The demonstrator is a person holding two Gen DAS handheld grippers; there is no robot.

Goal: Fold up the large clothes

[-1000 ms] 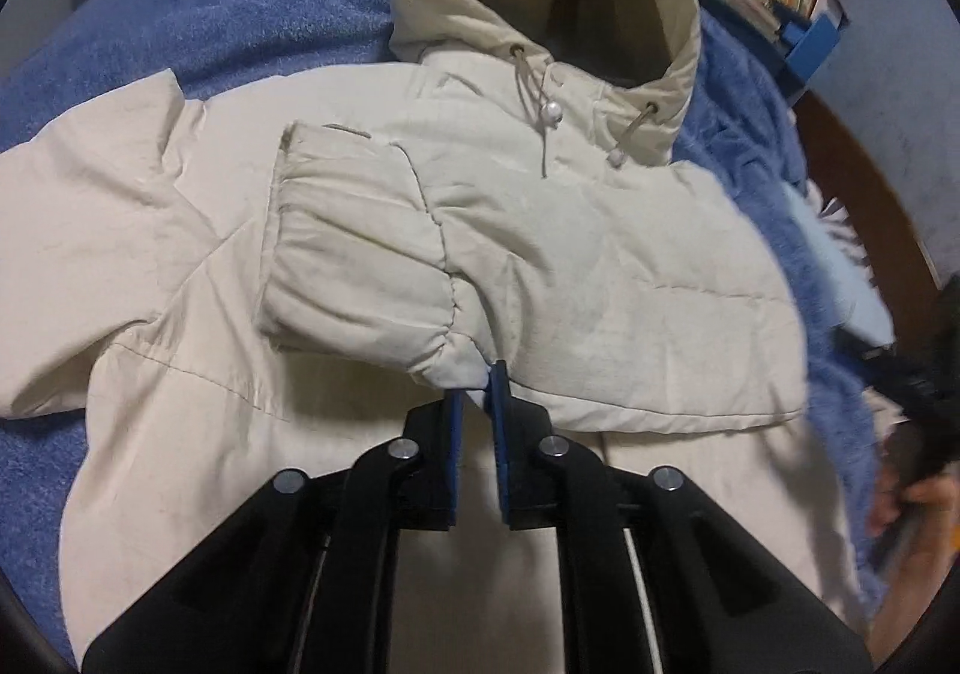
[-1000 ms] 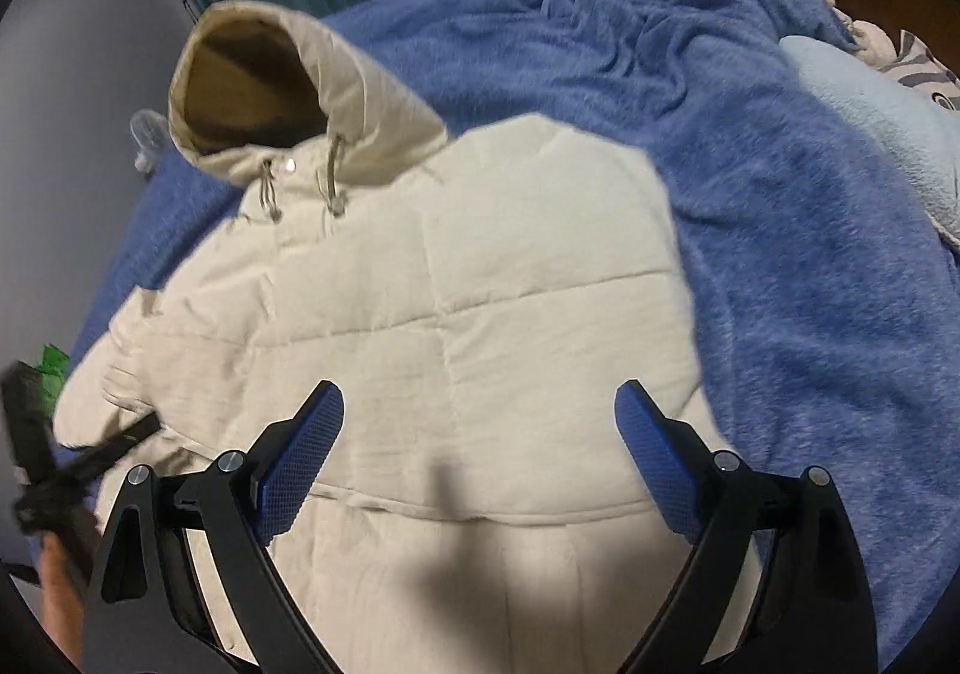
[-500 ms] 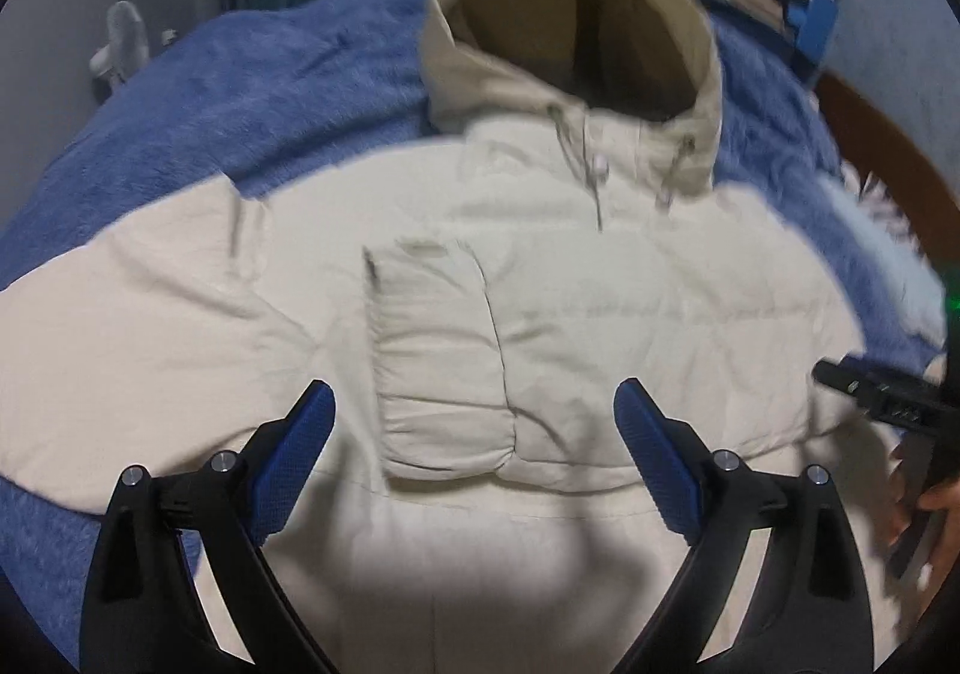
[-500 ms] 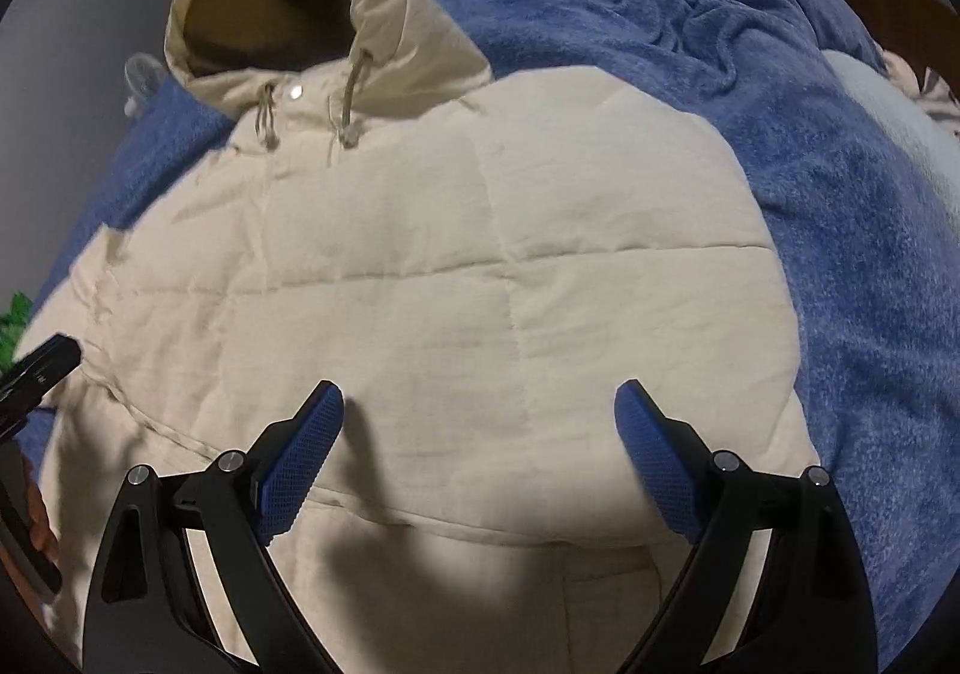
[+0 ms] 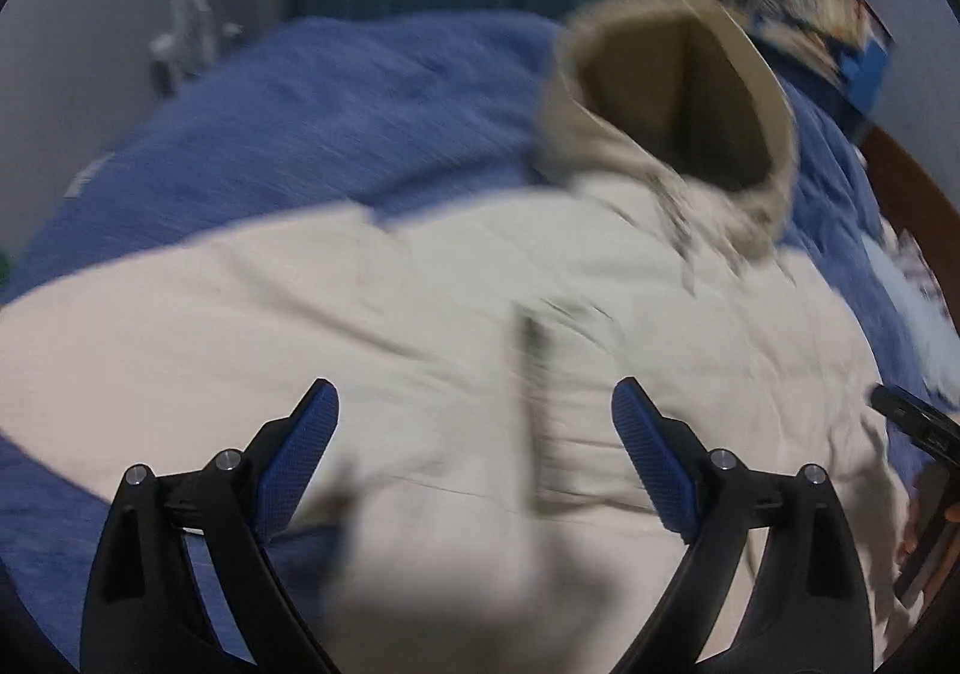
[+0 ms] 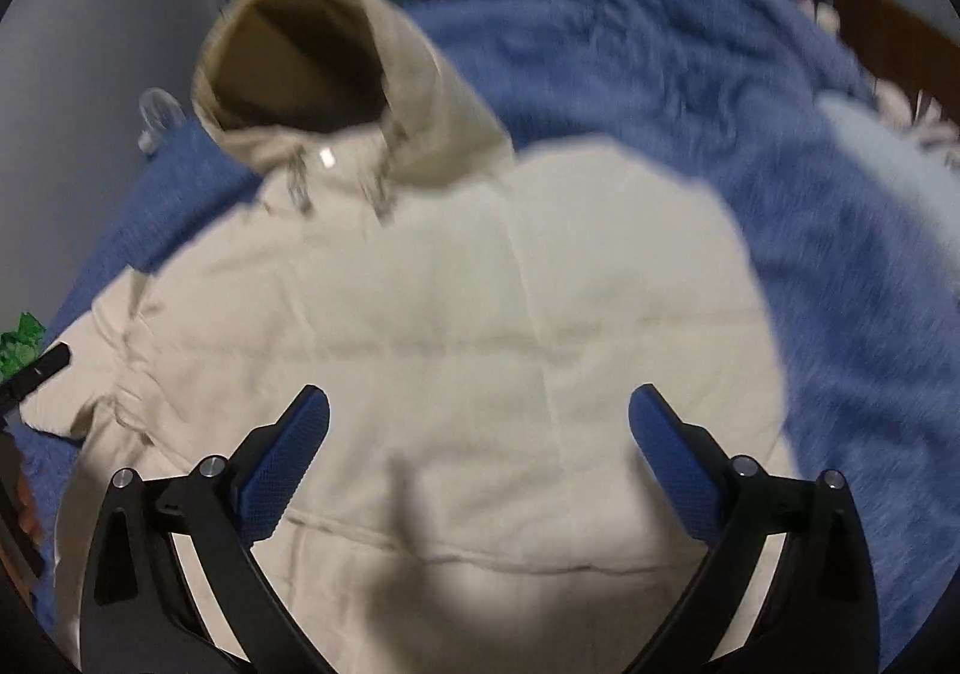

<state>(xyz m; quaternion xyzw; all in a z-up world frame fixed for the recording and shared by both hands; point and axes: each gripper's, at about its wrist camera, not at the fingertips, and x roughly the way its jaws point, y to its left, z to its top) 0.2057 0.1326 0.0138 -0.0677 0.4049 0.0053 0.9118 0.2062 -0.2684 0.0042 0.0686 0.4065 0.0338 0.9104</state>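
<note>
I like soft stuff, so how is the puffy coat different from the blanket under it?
The coat is cream; the blanket is blue. The coat looks smooth with stitched squares; the blanket looks fuzzy. The coat has a hood; the blanket has none. The coat lies on top of the blanket.

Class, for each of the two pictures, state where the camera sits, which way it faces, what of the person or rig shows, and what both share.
Left wrist: sits on the left tool, facing down over the cream jacket; its jaws are opening, empty; right tool at the edge.
Right wrist: sits on the right tool, same direction; jaws opening, empty.
Shared: jacket, hood, blue blanket.
</note>
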